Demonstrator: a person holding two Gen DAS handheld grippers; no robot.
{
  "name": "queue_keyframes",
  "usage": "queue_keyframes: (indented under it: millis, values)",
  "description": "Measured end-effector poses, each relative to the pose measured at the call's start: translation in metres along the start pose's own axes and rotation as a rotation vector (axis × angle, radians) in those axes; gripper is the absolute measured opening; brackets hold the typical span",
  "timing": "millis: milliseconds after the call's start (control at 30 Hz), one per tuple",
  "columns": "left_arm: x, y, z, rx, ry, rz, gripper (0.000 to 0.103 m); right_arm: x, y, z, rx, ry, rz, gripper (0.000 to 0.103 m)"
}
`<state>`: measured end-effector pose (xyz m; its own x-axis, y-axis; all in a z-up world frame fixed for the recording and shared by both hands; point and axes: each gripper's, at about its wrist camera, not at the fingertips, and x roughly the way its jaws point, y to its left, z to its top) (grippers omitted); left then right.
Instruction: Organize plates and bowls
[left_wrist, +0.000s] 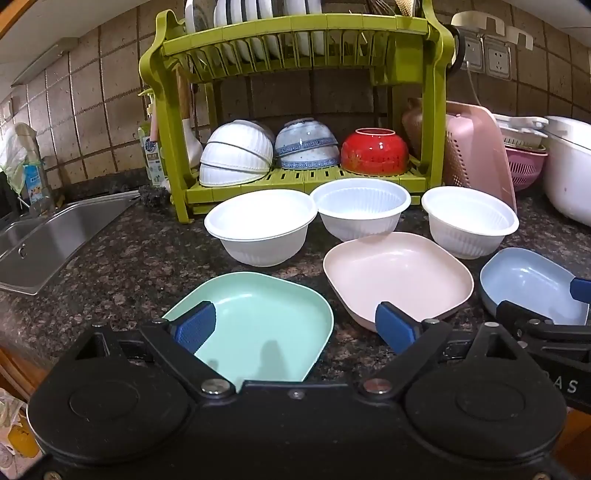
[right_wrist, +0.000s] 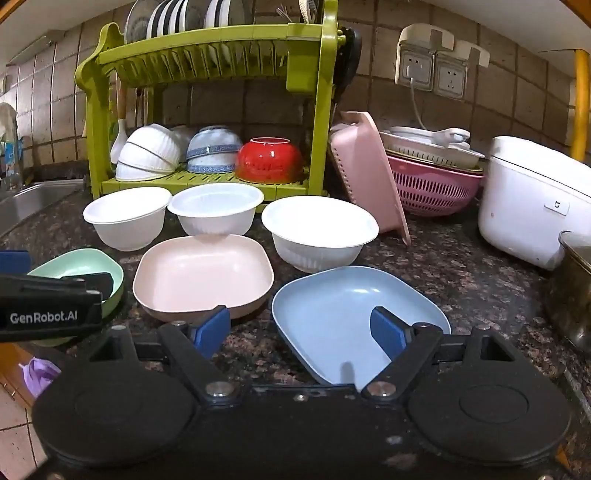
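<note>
Your fingers are spread wide on both grippers, left (left_wrist: 295, 325) hovering over the green plate (left_wrist: 258, 325), right (right_wrist: 301, 332) over the blue plate (right_wrist: 347, 306). Looks like you're just starting: pick a rim, then stack toward the pink plate (right_wrist: 203, 273), bowls (right_wrist: 125, 218) and rack (right_wrist: 207, 48) beyond.

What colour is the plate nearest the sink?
Mint green plate; clearest in the left wrist view.

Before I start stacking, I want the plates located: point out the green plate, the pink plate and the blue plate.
green plate (left_wrist: 258, 325), left wrist view, on its flat inner floor.
pink plate (left_wrist: 399, 275), left wrist view, on its flat inner floor.
blue plate (right_wrist: 343, 314), right wrist view, on its flat inner floor.
</note>
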<state>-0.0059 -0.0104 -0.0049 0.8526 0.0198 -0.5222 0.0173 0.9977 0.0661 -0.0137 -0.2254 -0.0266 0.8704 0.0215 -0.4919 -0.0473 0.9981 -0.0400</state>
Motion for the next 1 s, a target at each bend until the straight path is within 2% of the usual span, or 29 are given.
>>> queue_keyframes:
  millis: [1000]
  values:
    - [0.0092, 0.0025, -0.0018, -0.013, 0.044, 0.015, 0.093, 0.0015, -0.0046, -0.0025, 0.017, 0.008, -0.007, 0.085]
